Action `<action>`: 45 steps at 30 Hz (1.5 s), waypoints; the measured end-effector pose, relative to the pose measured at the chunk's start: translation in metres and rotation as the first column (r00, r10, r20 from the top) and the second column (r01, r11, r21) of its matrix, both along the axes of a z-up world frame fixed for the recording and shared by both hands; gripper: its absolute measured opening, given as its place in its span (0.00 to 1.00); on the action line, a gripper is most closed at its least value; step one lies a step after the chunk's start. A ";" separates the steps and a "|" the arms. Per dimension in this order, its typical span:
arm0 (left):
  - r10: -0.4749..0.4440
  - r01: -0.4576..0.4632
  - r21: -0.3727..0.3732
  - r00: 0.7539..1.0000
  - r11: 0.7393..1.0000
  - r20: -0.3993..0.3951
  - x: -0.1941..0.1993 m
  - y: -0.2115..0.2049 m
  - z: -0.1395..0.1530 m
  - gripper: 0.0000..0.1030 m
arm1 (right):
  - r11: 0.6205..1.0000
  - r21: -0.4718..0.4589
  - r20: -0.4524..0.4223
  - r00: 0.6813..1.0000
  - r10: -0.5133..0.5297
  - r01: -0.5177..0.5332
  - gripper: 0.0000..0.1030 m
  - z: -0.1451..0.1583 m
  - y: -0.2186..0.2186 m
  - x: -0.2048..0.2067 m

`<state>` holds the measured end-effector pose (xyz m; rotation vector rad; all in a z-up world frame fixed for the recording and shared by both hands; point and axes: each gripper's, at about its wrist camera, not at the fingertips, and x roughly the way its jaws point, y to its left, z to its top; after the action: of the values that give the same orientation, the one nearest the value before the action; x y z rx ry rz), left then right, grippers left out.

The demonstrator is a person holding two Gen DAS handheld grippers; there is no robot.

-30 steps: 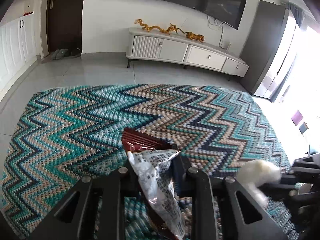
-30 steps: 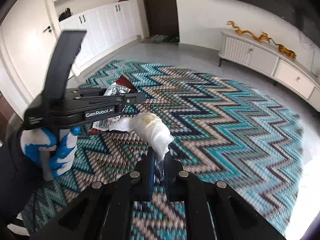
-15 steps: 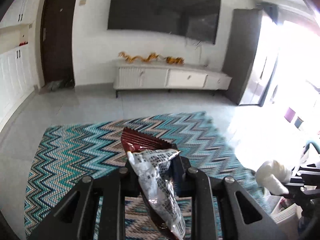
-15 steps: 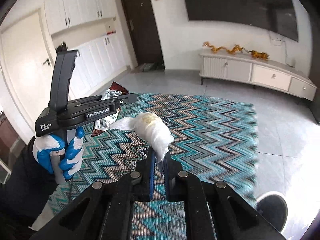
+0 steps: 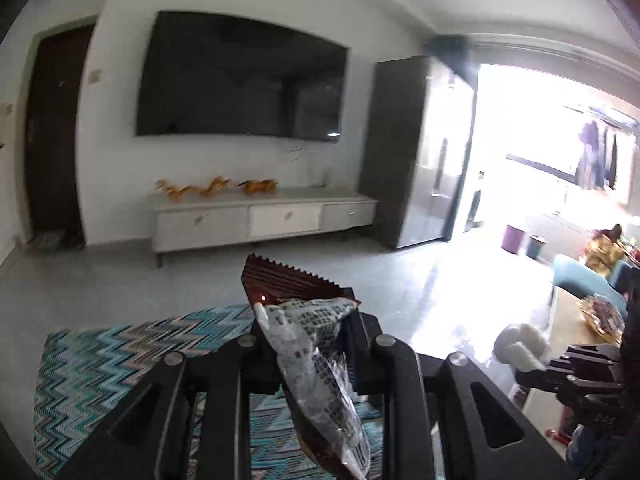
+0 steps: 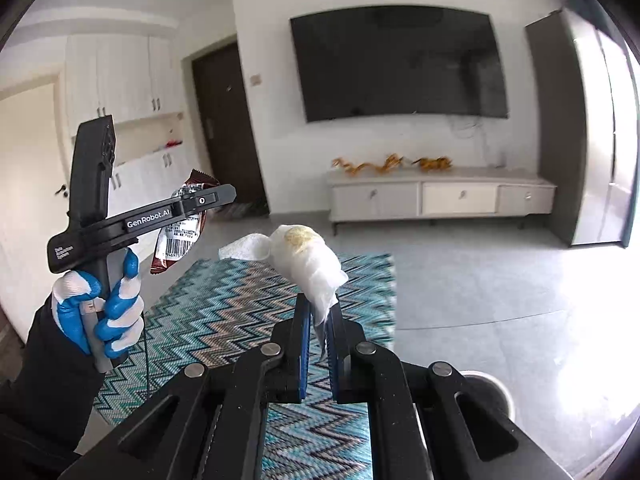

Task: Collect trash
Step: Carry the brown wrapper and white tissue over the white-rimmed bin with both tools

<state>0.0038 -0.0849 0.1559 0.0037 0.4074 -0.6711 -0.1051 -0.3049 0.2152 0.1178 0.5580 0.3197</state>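
Observation:
My left gripper [image 5: 306,320] is shut on a dark red and silver snack wrapper [image 5: 316,360], held up in the air. The same wrapper [image 6: 180,232] and left gripper [image 6: 216,200] show at the left of the right wrist view, held by a blue-and-white gloved hand [image 6: 100,308]. My right gripper [image 6: 318,312] is shut on a crumpled white tissue [image 6: 308,256] with a yellow stain on top. That tissue [image 5: 520,346] and the right gripper [image 5: 536,372] appear at the right edge of the left wrist view.
A zigzag teal rug [image 6: 224,312] lies below. A white TV cabinet [image 6: 440,196] with gold figures stands under a wall TV [image 6: 400,64]. A dark cabinet [image 5: 412,152] stands right of it. A round white rim [image 6: 496,390] shows low right. A table edge [image 5: 568,320] sits at right.
Both grippers have tilted up and risen with their loads; the views now show the wall and TV instead of mostly rug. Both grips are unchanged.

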 end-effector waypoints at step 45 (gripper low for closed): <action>-0.179 0.225 0.409 0.973 0.884 -0.148 0.001 -0.284 -0.143 0.21 | 0.896 0.241 -0.300 0.906 -0.298 0.374 0.07 -0.147 -0.181 0.027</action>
<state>0.0046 -0.3689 0.0132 0.4328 0.6575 -0.7796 -0.0784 -0.4864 0.0685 0.5464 0.7311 0.0413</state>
